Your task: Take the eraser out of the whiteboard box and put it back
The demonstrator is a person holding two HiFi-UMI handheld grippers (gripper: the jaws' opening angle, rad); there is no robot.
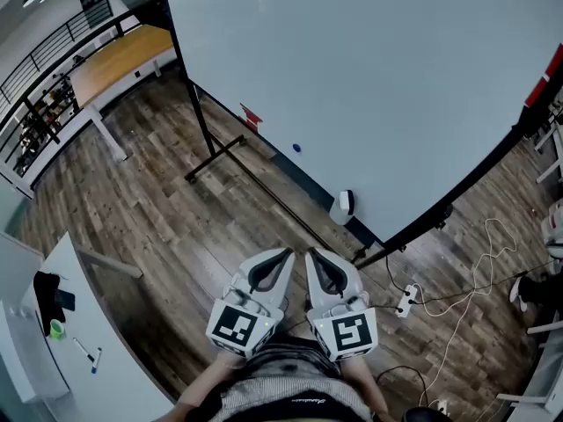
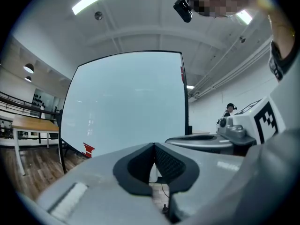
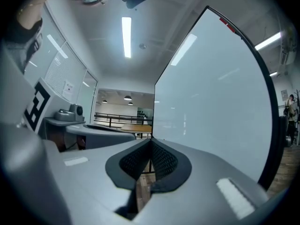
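Right under me sit the left tool (image 1: 287, 252) and the right tool (image 1: 311, 254), side by side and level, noses toward the whiteboard (image 1: 369, 77). Nothing stands between them and the board.

On the floor (image 1: 158, 209) to the right lie a power strip (image 1: 406, 299) and a loose white cable (image 1: 466, 297). The board's black stand (image 1: 215, 156) reaches out on the left. Along the board's lower edge I see a red bit (image 1: 251, 115), a blue dot (image 1: 296, 148) and a small white box (image 1: 346, 203) with something dark in it. That would be the whiteboard box, well apart from both tools; I cannot tell whether the dark thing is the eraser.

The floor is dark wood plank. At lower left a white surface (image 1: 132, 385) carries a black thing (image 1: 48, 288), a green thing (image 1: 56, 329) and a pen (image 1: 88, 352). Further off there is a wooden table (image 1: 123, 55) by a black railing (image 1: 53, 51).

Left tool (image 2: 153, 145): pads together, nothing between them. Right tool (image 3: 151, 142): the same, closed and empty.
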